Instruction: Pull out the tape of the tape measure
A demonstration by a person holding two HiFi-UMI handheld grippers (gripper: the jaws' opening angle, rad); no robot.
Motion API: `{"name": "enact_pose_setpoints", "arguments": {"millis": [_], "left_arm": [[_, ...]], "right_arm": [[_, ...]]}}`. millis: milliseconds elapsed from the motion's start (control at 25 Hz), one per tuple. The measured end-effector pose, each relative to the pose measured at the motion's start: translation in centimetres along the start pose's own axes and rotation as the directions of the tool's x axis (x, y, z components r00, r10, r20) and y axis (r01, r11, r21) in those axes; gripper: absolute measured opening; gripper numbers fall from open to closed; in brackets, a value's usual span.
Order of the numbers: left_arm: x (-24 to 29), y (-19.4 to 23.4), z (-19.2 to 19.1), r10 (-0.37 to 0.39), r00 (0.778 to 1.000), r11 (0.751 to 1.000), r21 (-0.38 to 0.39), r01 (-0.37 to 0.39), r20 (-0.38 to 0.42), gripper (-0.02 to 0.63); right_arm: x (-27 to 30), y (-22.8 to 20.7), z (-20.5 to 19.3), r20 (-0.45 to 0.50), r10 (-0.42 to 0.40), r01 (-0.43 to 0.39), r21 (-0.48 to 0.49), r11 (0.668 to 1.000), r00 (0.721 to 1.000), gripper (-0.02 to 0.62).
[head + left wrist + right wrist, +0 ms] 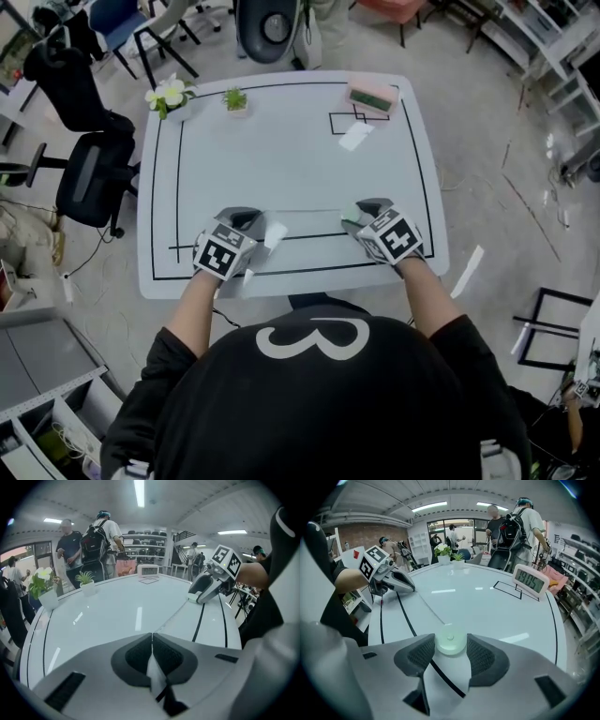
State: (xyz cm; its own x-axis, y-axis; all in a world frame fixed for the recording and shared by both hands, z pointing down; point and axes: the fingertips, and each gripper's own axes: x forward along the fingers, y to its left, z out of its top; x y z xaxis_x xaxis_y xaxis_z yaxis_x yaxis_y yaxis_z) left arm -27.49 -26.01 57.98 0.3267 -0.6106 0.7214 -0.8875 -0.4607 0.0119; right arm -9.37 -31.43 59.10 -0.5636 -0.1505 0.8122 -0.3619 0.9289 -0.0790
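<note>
Left gripper (152,637) jaws fully closed, apparently pinching the end of the thin tape (431,608). Right gripper (450,645) clamped on the round pale-green tape measure (450,639), which sits right at the jaw tips. Both are low over the near edge of the white table (281,150), tape stretched between them. Risks: the thin end slips from the left pinch and snaps back; the round case pops out of the shallow right grip under tension.

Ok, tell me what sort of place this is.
Probably a shared lab or workshop: a white table marked with black lines serves as the work surface, black swivel office chairs stand beside it, and white metal storage shelving lines the edge of the room.
</note>
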Motion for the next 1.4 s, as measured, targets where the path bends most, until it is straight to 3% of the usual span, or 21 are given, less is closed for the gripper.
{"name": "enact_pose_setpoints", "arguments": {"millis": [360,480,600,800,960,1120,1320,1400], "left_arm": [[-0.1,0.7,-0.1,0.026,1.000,0.999,-0.033,-0.025,0.013,0.014],[-0.5,0.9,0.0,0.012,0.999,0.998,-0.059,-0.010,0.032,0.039],[-1.3,1.4,0.0,0.019,0.998,0.995,-0.100,-0.014,0.055,0.093],[-3.3,1.1,0.6,0.023,0.995,0.990,-0.144,-0.009,0.098,0.161],[-6.0,-0.5,2.1,-0.001,0.983,0.982,-0.185,0.035,0.182,0.175],[-9.4,-2.8,4.5,-0.021,0.943,0.969,-0.225,0.100,0.331,0.173],[-14.2,-7.2,8.4,-0.106,0.852,0.940,-0.227,0.253,0.513,0.125],[-16.2,-9.2,9.8,-0.141,0.817,0.932,-0.204,0.301,0.560,0.095]], "right_arm": [[0.1,-0.1,0.1,0.007,0.018,-0.018,0.008,1.000,1.000,0.234],[-0.2,-0.3,0.5,0.038,0.025,-0.026,0.040,0.999,0.999,0.322],[-0.9,-0.2,1.1,0.070,0.029,-0.033,0.063,0.997,0.997,0.345],[-3.2,1.4,2.7,0.180,0.076,-0.094,0.090,0.992,0.981,0.360],[-6.3,3.9,5.0,0.318,0.125,-0.159,0.084,0.984,0.940,0.336],[-10.0,6.1,7.0,0.456,0.158,-0.202,0.049,0.978,0.876,0.292],[-14.6,10.3,8.9,0.597,0.237,-0.253,-0.058,0.966,0.766,0.171],[-16.2,12.2,9.3,0.638,0.253,-0.251,-0.095,0.963,0.727,0.091]]}}
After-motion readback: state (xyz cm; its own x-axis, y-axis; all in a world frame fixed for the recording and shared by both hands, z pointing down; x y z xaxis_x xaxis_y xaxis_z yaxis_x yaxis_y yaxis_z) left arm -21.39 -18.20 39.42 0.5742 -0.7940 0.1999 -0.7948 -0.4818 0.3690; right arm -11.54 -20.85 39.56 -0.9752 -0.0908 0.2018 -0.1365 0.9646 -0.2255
